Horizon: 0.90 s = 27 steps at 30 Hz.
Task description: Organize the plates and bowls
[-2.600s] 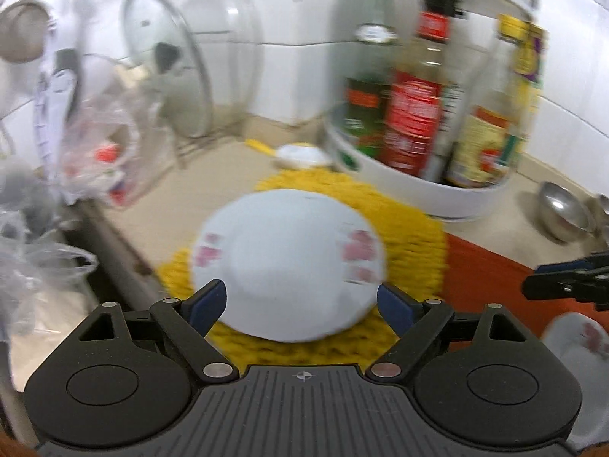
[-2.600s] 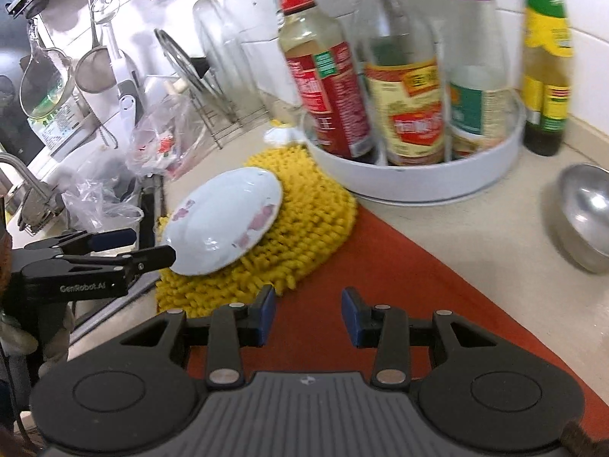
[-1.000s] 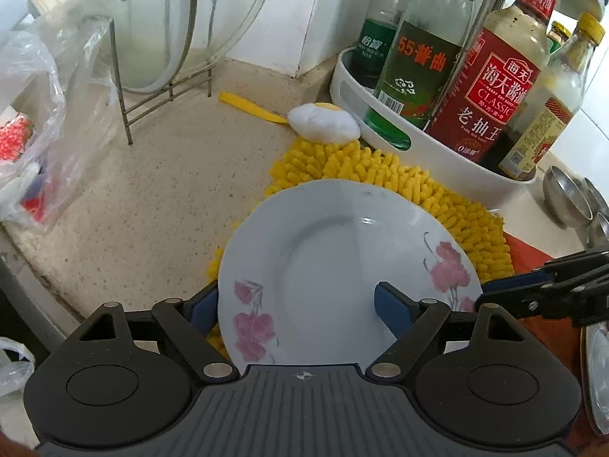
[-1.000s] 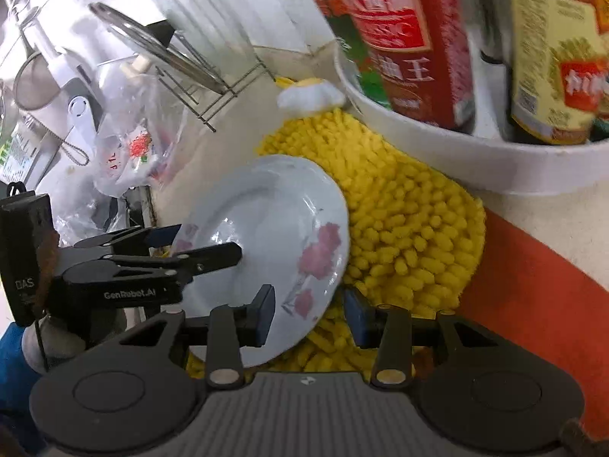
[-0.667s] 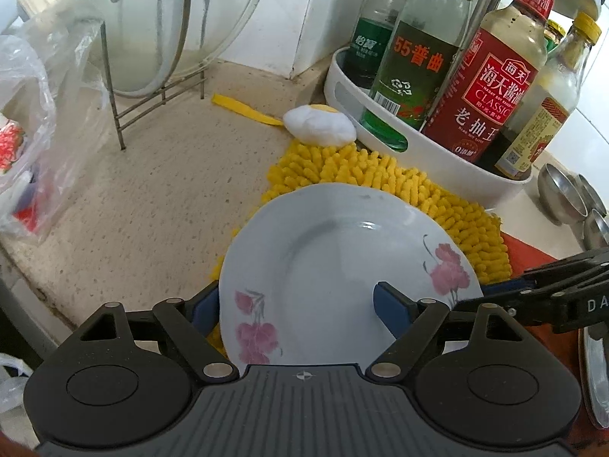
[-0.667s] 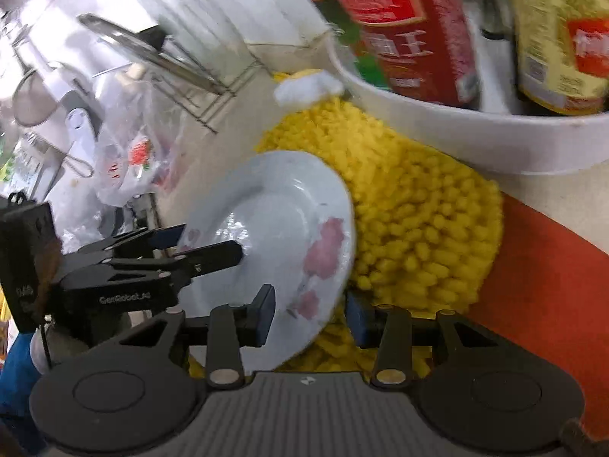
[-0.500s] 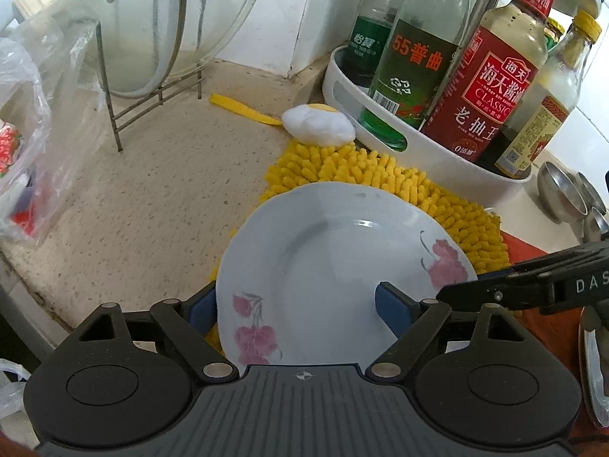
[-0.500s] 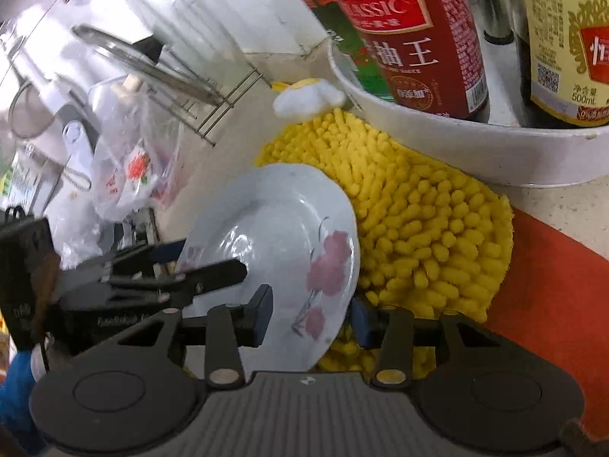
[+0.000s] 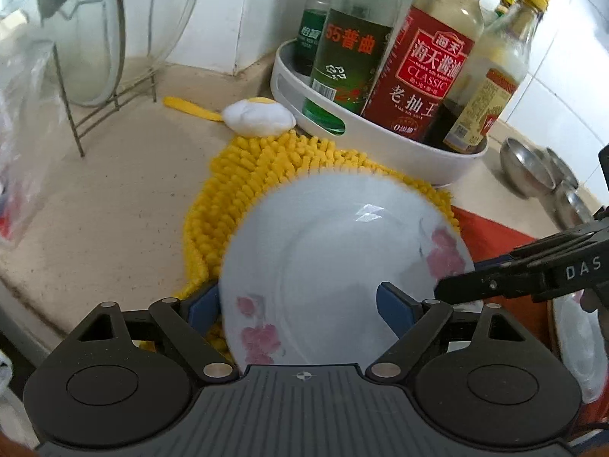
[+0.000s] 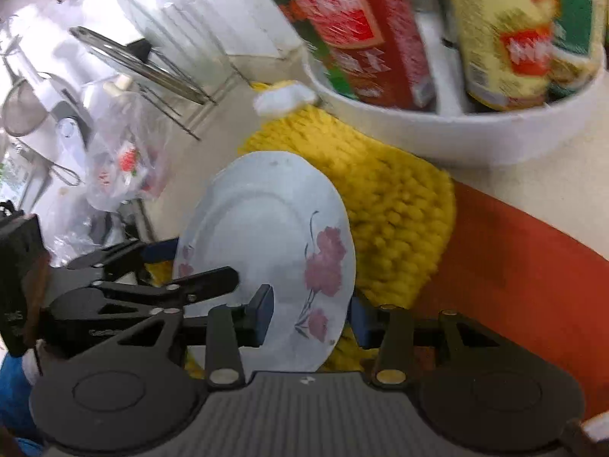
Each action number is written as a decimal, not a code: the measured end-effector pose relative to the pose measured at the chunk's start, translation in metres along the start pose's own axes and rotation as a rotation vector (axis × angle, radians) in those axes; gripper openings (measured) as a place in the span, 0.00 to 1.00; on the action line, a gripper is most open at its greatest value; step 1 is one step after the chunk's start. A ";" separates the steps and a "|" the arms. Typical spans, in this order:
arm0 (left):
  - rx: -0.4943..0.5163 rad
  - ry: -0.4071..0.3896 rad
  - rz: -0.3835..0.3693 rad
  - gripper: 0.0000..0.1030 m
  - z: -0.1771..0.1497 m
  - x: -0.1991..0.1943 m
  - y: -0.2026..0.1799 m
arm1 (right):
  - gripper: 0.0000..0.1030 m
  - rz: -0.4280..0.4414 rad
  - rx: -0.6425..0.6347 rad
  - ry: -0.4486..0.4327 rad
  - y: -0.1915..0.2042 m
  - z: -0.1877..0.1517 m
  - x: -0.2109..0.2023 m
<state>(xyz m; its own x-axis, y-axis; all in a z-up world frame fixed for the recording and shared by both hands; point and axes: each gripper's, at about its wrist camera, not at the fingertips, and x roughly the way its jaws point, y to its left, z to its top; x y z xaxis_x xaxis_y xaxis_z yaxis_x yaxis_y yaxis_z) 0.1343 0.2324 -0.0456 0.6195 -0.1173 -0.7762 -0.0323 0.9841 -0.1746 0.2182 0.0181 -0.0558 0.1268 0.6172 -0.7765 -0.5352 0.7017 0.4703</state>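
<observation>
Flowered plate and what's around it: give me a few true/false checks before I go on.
1. The flowered plate is tilted up over the yellow chenille mat. True.
2. The right gripper has the plate's rim between its jaws. True.
3. The sauce bottles stand loose on the counter. False: they stand in a white round tray.
4. Both jaws of the left gripper lie on one side of the plate. False: its jaws straddle the plate's edge.
5. Steel bowls sit on the yellow mat. False: they sit on the counter beyond the tray.
</observation>
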 end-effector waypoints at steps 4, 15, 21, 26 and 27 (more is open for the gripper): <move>-0.026 -0.003 0.031 0.90 0.003 0.001 0.010 | 0.38 -0.004 0.010 -0.015 -0.005 -0.003 -0.002; 0.053 -0.139 0.069 0.86 0.012 -0.026 0.000 | 0.38 -0.004 0.021 -0.043 -0.004 -0.015 -0.005; 0.045 -0.053 -0.003 0.85 0.007 -0.002 0.003 | 0.38 -0.008 0.018 -0.054 -0.001 -0.021 -0.009; 0.030 0.006 -0.038 0.85 -0.003 0.014 0.005 | 0.38 -0.017 0.005 -0.055 0.004 -0.026 -0.005; 0.036 0.005 -0.031 0.85 -0.004 0.013 0.003 | 0.38 -0.028 -0.001 -0.058 0.005 -0.026 -0.002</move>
<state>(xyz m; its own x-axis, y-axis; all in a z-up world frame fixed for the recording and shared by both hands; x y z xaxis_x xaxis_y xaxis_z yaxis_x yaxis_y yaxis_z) 0.1396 0.2337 -0.0588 0.6158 -0.1484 -0.7738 0.0148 0.9841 -0.1770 0.1934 0.0110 -0.0626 0.1893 0.6171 -0.7638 -0.5320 0.7183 0.4485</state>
